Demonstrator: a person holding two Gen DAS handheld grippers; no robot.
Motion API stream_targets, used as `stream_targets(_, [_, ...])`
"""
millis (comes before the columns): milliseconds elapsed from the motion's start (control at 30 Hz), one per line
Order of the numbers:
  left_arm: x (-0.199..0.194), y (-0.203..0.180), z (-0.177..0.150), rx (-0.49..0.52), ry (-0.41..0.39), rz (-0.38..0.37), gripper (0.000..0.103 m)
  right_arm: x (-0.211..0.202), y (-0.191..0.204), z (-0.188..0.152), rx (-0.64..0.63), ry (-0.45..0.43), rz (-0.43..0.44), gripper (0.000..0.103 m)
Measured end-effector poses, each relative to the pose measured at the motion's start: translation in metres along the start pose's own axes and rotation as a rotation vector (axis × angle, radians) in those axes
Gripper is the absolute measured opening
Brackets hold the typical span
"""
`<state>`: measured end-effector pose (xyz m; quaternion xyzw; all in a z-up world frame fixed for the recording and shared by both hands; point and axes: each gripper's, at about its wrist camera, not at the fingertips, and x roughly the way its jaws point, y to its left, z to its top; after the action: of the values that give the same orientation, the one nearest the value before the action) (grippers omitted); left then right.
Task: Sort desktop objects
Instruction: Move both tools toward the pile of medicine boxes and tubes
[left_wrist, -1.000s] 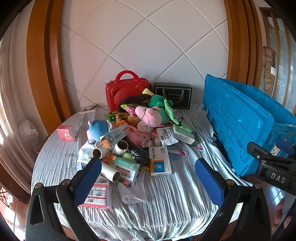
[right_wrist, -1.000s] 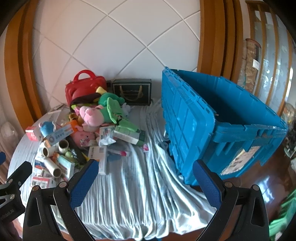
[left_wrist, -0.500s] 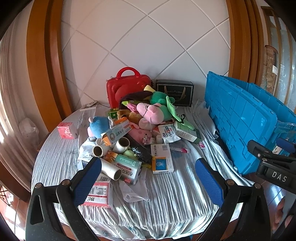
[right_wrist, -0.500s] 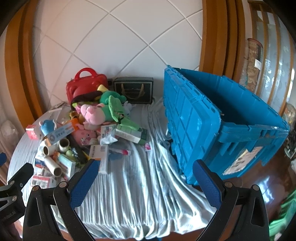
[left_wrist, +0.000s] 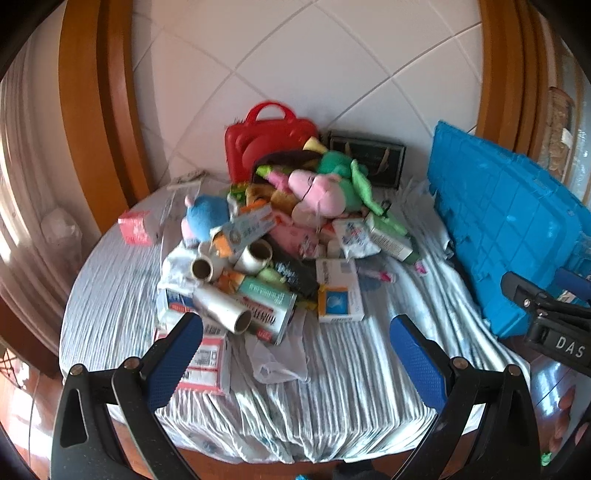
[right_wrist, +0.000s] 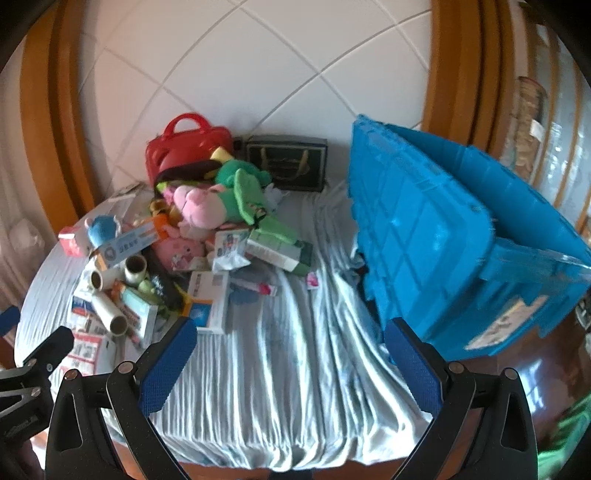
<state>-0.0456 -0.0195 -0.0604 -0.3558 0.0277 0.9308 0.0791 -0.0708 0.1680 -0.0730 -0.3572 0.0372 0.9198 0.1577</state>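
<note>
Meanwhile both tools have eased closer to the round cloth-covered worktop (left_wrist: 332, 373) than half a second ago: the heap of clutter looms larger in each view, and slight blur suggests the approach is under way. Nothing on the cloth has shifted, so sorting proper has not begun.

Seen from the left wrist, the left gripper (left_wrist: 295, 354) holds its blue-padded fingers (left_wrist: 173, 354) spread wide with nothing between them. Straight ahead at 12 o'clock lies the pile: a white cardboard tube (left_wrist: 221, 308) nearest, a white and orange medicine box (left_wrist: 338, 291) slightly to 1 o'clock, a pink plush pig (left_wrist: 317, 190) on top further back, and a red plastic carry case (left_wrist: 269, 144) against the wall.

The right gripper (right_wrist: 291, 365) is likewise spread and empty. Its view puts the big blue plastic crate (right_wrist: 436, 236) at 2 o'clock, open-topped and tilted over the worktop's edge, with the pile off at 10 o'clock.

Judging by this, the first pick is imminent, probably a near item such as the tube or medicine box, with the crate as a likely destination
</note>
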Motion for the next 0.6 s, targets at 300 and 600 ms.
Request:
stream_targets(300, [0.070,-0.011,0.004,-0.029,0.107,0.008,0.102,0.069,0.008,0.012,-0.090,0.077,0.104,0.103])
stream_targets(600, [0.181,-0.056,0.007,-0.050,0.262,-0.032,0.102,0.175,-0.010,0.022,-0.104,0.199,0.219,0.103])
